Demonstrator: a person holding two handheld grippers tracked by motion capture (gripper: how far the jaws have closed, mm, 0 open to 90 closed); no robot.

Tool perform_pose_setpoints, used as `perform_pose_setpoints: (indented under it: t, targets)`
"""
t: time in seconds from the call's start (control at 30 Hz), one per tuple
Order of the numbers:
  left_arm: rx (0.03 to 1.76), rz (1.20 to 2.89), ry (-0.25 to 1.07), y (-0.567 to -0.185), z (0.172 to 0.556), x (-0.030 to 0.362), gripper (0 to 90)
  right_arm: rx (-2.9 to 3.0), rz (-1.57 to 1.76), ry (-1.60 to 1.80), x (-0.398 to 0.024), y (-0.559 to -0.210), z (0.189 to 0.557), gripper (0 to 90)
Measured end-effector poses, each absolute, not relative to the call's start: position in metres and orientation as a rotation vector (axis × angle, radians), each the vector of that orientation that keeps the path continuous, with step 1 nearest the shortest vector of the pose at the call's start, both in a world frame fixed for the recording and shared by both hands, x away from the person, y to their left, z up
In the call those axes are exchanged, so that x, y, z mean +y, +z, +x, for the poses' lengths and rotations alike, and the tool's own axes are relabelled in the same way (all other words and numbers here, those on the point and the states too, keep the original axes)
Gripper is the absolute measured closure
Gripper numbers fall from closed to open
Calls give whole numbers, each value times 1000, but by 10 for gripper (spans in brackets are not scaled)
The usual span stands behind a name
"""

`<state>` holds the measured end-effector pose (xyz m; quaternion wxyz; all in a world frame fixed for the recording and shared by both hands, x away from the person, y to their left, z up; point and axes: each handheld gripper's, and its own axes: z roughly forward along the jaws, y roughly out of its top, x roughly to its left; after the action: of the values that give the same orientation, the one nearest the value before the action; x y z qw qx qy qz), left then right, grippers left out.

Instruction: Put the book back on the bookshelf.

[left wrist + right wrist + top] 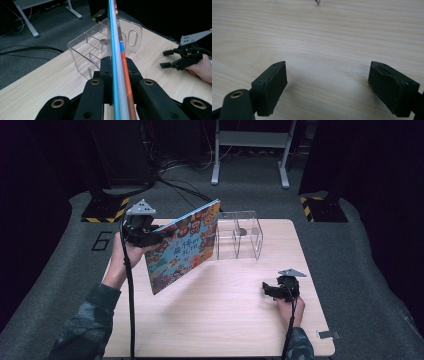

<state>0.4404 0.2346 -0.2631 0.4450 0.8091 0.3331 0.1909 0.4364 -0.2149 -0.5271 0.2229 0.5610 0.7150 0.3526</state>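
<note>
The table (225, 320) shows pale wood grain with a matt finish; the organizer (239, 236) is clear, glossy plastic; the book (185, 247) has a smooth printed cover; the left gripper (117, 68) looks matt black plastic with brass-coloured rivets.

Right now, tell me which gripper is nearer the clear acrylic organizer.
Left. The left gripper, shut on the picture book, sits beside the clear acrylic organizer, the book's far edge almost at it. The right gripper rests open, nearer the person.

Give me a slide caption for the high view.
Left gripper holds a colourful picture book tilted beside a clear acrylic organizer; right gripper rests open.
</note>
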Motion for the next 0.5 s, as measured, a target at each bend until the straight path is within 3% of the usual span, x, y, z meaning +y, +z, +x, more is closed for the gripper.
perform_pose_setpoints:
  t: [0.5]
  targets:
    - [919,1922,512,-266,448,222,808,1971,1549,985,-215,-527,436,153]
